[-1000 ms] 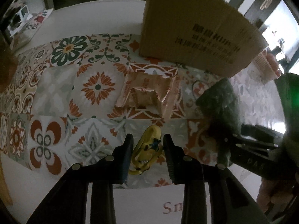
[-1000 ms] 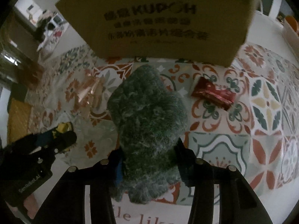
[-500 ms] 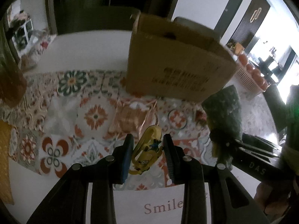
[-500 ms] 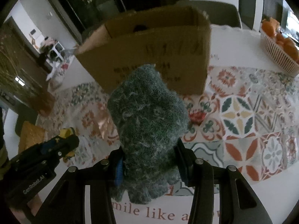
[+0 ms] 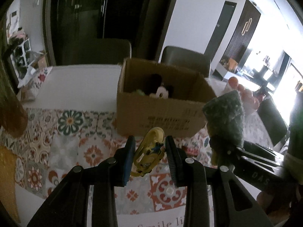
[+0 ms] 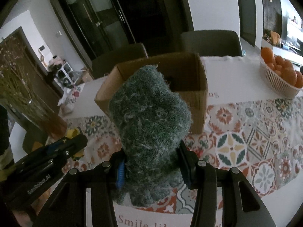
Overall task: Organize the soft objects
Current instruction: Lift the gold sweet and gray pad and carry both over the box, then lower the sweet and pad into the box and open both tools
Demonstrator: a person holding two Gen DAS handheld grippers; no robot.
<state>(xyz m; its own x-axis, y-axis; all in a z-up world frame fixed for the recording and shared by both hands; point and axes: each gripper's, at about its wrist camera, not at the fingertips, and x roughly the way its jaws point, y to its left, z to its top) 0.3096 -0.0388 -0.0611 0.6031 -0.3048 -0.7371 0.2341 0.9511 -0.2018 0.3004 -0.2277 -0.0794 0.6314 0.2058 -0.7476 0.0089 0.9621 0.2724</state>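
Left tool (image 5: 149, 149) is clamping yellow toy (image 5: 150, 152) | right tool (image 6: 151, 162) is gripping green fuzzy bundle (image 6: 151, 124) | both are hovering above surface (image 6: 236, 79), likely for dropping into cardboard box (image 5: 161, 113).

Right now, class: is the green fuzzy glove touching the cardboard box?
Apart. In the left wrist view, the green fuzzy glove, shut in the right gripper, is raised beside the cardboard box, with tablecloth showing between them.
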